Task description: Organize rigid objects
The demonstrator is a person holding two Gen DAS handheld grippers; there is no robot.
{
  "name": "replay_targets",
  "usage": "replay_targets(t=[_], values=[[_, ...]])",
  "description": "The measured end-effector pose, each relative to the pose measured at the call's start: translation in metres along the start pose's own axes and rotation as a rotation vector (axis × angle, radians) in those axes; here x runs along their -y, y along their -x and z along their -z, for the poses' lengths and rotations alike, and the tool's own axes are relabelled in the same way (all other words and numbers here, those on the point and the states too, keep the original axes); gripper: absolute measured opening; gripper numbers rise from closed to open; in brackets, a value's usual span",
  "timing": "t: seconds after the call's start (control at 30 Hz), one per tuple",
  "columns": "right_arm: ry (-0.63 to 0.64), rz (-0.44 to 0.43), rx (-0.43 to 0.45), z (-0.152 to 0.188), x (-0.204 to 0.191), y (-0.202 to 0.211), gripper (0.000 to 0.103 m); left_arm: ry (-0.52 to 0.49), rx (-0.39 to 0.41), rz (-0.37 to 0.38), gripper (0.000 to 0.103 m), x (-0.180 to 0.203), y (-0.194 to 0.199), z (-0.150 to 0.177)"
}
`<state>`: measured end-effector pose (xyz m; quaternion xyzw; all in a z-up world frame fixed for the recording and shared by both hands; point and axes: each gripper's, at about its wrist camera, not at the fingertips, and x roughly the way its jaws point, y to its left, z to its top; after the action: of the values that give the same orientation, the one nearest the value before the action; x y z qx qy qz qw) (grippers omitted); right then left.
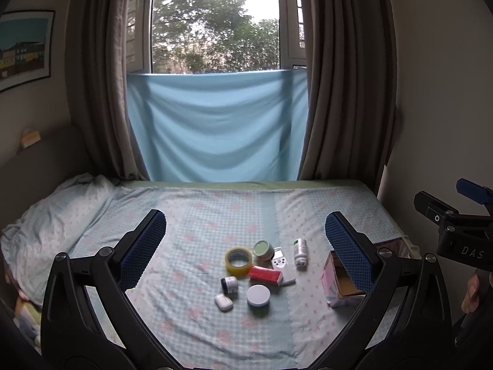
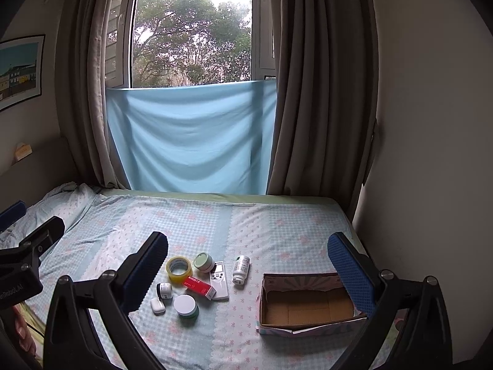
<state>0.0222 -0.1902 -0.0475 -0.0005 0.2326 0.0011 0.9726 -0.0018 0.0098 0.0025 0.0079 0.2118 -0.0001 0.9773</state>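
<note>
Several small objects lie clustered on the bed: a yellow tape roll, a green-lidded jar, a white remote, a white pill bottle, a red box, a small dark jar, a white earbud case and a white-lidded jar. An empty open cardboard box sits to their right. My left gripper and right gripper are open, empty, held above the bed.
The bed has a checked sheet, with a rumpled quilt at the left. Curtains and a blue cloth hang at the window behind. A wall stands close on the right.
</note>
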Motion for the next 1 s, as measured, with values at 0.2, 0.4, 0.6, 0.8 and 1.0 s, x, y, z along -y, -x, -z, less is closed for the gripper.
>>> replay_targets(t=[0.2, 0.4, 0.6, 0.8, 1.0], values=[[-0.001, 0.002, -0.003, 0.0, -0.001, -0.001, 0.103, 0.001, 0.0, 0.006, 0.103, 0.002, -0.004, -0.001], [-0.002, 0.003, -0.003, 0.0, -0.002, -0.002, 0.103, 0.001, -0.005, 0.011, 0.103, 0.002, -0.009, 0.0], [-0.004, 0.004, -0.002, -0.001, -0.002, -0.003, 0.103, 0.001, -0.003, 0.014, 0.103, 0.003, -0.01, -0.001], [-0.011, 0.003, -0.001, -0.004, 0.001, -0.006, 0.103, 0.001, 0.006, 0.016, 0.103, 0.005, -0.014, -0.002], [-0.014, 0.004, 0.0, -0.005, 0.002, -0.008, 0.103, 0.002, 0.009, 0.024, 0.103, 0.005, -0.016, -0.002]])
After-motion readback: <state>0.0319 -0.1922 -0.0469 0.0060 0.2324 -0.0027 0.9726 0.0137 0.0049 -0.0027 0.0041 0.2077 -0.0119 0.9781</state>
